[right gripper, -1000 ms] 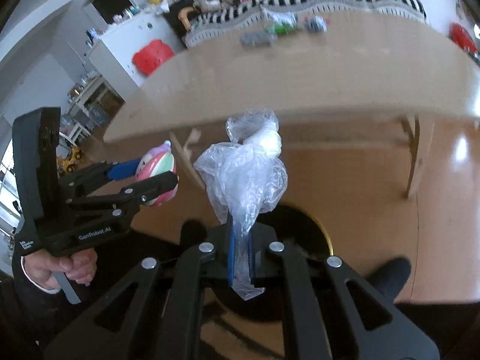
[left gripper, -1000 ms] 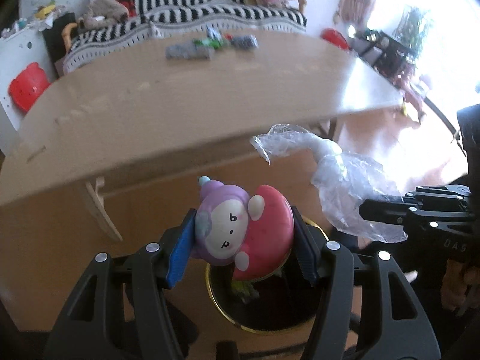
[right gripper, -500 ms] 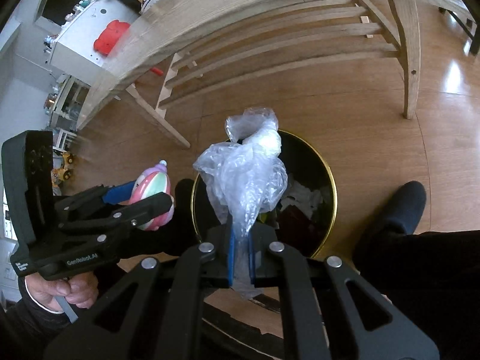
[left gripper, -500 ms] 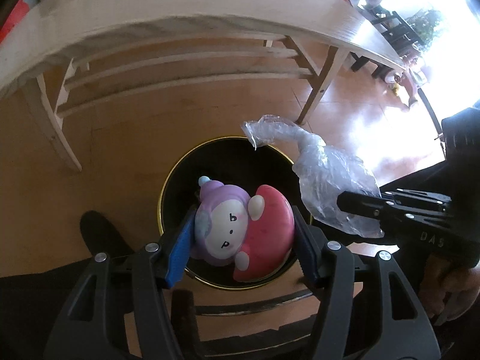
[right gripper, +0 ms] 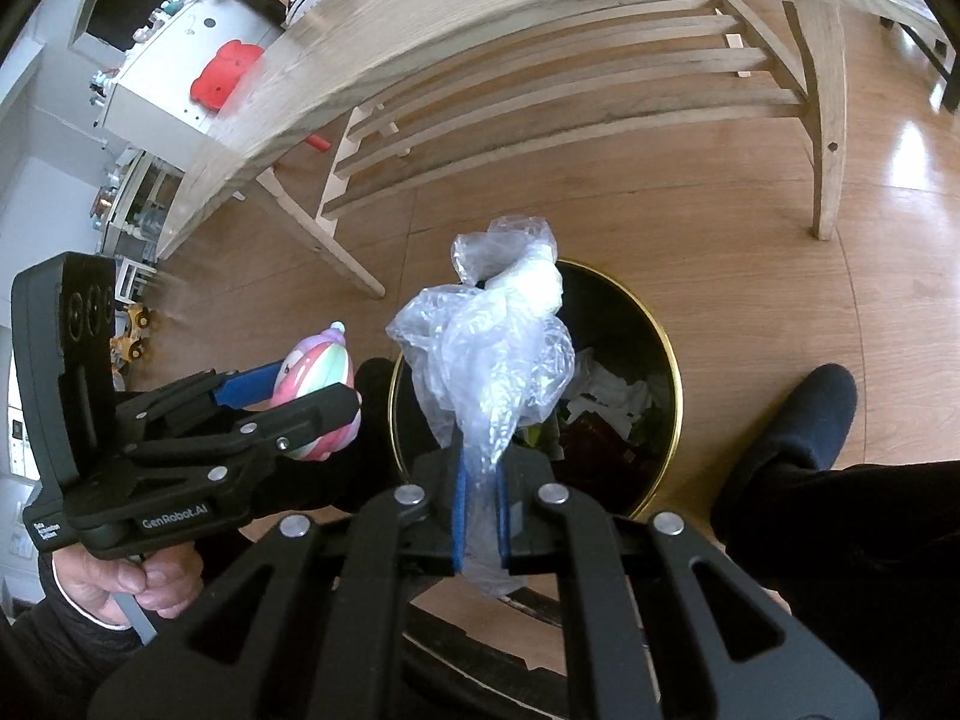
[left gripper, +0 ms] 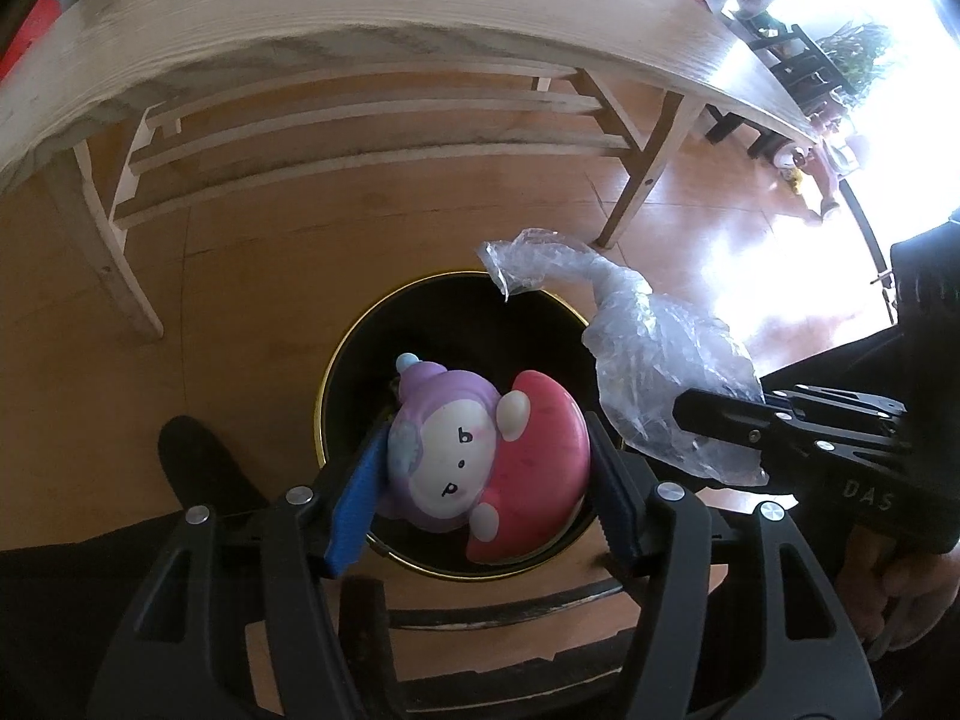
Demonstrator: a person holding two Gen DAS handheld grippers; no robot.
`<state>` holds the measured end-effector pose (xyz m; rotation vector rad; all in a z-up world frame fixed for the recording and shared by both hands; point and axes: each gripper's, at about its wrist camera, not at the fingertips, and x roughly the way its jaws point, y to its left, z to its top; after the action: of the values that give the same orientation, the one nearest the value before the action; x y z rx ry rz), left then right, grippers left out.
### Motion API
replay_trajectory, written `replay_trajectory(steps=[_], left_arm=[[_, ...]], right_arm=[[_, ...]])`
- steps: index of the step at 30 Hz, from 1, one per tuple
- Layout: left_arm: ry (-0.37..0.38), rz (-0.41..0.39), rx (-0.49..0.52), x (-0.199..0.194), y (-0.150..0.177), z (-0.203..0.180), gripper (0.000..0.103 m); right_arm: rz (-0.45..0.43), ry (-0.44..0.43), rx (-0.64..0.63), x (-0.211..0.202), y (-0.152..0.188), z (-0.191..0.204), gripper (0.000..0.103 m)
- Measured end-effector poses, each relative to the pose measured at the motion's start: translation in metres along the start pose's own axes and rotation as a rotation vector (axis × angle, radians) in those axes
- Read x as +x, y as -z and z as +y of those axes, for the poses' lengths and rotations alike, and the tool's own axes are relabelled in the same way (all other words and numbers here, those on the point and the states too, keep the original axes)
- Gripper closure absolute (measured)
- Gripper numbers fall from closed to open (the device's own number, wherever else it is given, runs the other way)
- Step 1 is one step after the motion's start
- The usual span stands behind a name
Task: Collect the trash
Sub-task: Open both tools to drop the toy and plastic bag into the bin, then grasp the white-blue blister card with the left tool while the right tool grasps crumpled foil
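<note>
My left gripper (left gripper: 486, 480) is shut on a purple and red toy figure (left gripper: 480, 462), held above a black trash bin with a gold rim (left gripper: 360, 324) on the floor. My right gripper (right gripper: 480, 486) is shut on a crumpled clear plastic bag (right gripper: 498, 348), held over the same bin (right gripper: 666, 354), which holds paper and other scraps. In the left wrist view the bag (left gripper: 654, 360) hangs at the bin's right edge. In the right wrist view the left gripper with the toy (right gripper: 318, 396) is left of the bin.
A wooden table (left gripper: 336, 48) with slatted supports stands behind the bin; its legs (left gripper: 102, 240) reach the wooden floor. The person's dark slippers (right gripper: 804, 414) stand beside the bin. A white cabinet (right gripper: 174, 72) is at the far left.
Both grippers tilted down from the tabletop toward the floor and now hover over the trash bin, still holding the toy and the bag.
</note>
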<state>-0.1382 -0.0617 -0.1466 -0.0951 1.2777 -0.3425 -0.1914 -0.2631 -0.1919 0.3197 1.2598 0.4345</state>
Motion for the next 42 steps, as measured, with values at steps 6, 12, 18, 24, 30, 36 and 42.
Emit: replay_trajectory(steps=[6,12,18,24,30,36,42], left_arm=[[-0.001,0.01,-0.015,0.002,-0.002,0.001,0.035],[-0.004,-0.005,-0.029,0.001,-0.001,0.004,0.025],[-0.002,-0.009,-0.036,0.0,-0.002,0.004,0.023],[0.0,-0.029,-0.038,-0.004,-0.003,0.004,0.018],[-0.009,-0.129,-0.039,-0.036,-0.025,0.007,0.011],[-0.107,-0.286,-0.037,-0.082,-0.103,0.015,0.008],[-0.21,-0.378,-0.126,-0.086,-0.196,0.034,0.007]], right_arm=[[0.008,-0.01,0.029,0.0,-0.002,-0.005,0.093],[-0.039,-0.016,0.058,-0.01,-0.003,-0.009,0.032],[-0.027,-0.019,0.057,-0.008,-0.003,-0.008,0.032],[-0.035,-0.011,0.045,-0.009,-0.004,-0.005,0.032],[-0.148,0.033,-0.004,-0.041,-0.032,0.01,0.031],[-0.326,0.088,-0.072,-0.087,-0.113,0.036,0.025],[-0.467,0.163,-0.079,-0.097,-0.221,0.042,0.022]])
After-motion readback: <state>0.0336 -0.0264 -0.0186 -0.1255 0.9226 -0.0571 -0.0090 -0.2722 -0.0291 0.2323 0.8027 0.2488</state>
